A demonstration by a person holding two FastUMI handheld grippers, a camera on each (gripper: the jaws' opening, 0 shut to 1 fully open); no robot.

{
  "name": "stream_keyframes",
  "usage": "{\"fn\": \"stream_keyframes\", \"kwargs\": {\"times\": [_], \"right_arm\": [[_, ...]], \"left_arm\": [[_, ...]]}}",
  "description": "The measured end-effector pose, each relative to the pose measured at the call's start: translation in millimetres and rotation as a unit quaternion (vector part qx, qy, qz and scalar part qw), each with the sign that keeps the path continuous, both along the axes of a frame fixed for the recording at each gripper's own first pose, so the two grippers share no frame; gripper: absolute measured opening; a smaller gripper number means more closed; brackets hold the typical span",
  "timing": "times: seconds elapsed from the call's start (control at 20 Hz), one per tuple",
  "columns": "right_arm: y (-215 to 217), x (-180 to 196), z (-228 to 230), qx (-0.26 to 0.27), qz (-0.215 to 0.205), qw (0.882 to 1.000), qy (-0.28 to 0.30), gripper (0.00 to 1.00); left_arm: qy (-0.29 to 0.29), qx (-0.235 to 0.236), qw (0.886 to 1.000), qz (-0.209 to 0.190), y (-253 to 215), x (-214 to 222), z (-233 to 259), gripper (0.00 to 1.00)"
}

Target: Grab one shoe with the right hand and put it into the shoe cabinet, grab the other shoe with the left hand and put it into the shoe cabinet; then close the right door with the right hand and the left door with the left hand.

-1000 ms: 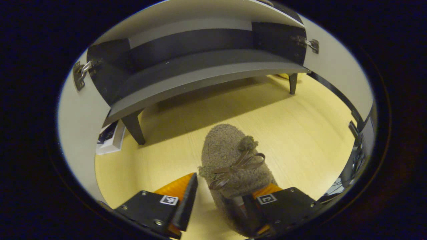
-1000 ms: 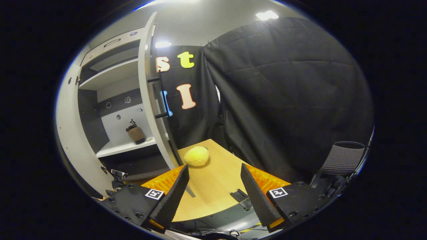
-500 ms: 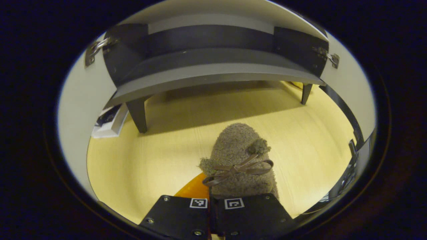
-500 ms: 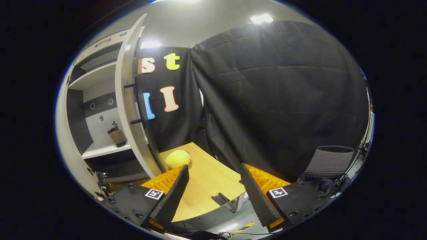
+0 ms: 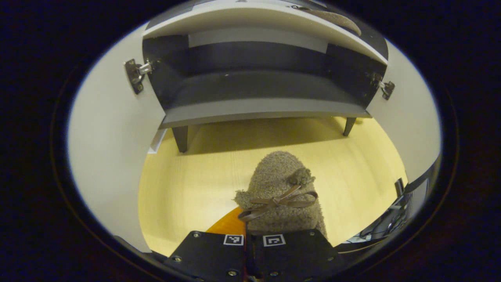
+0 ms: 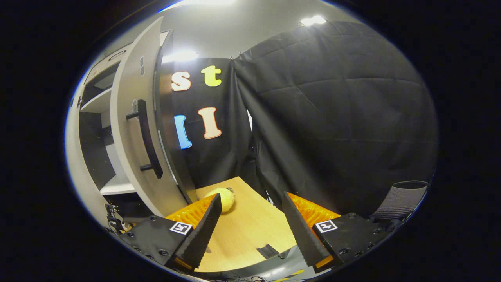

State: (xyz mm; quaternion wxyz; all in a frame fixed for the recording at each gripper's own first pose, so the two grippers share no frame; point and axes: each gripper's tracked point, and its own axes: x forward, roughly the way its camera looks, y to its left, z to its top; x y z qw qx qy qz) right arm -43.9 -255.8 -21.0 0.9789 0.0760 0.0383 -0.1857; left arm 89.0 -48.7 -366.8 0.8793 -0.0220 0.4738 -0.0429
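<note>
- Gripping the fuzzy brown shoe [image 5: 280,192] at its heel, the left hand-held gripper [image 5: 247,250] had both fingers pressed together, apparently on it, above the tabletop [image 5: 188,188] before the open shoe cabinet [image 5: 254,92].
- The right hand-held gripper [image 6: 250,231] was spread wide and empty, near the right door [image 6: 135,137] and a yellow ball [image 6: 224,196].

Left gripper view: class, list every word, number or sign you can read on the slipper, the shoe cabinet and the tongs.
slipper: none.
shoe cabinet: none.
left tongs: two square coded markers, patterns only, no readable text.
</note>
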Motion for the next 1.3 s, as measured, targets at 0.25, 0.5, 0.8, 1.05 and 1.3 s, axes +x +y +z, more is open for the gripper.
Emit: {"fn": "stream_keyframes", "kwargs": {"times": [0.25,0.5,0.8,1.05,1.3], "right_arm": [[-17,46,8,-0.007,0.054,0.998,-0.013,0.98],[-27,89,10,-0.004,0.099,0.995,-0.028,0.98],[-38,116,15,0.007,0.127,0.991,-0.044,0.98],[-51,116,15,0.022,0.115,0.992,-0.049,0.98],[-56,119,19,0.063,0.102,0.991,-0.062,0.98]], "left_arm": [[-0.022,0.007,1.0,0.021,15,4,50,0.03],[-0.09,-0.016,0.994,0.058,4,39,109,0.03],[-0.157,0.02,0.985,0.067,12,90,194,0.03],[-0.208,0.04,0.974,0.079,36,156,233,0.03],[-0.241,0.075,0.964,0.078,49,232,254,0.03]]}}
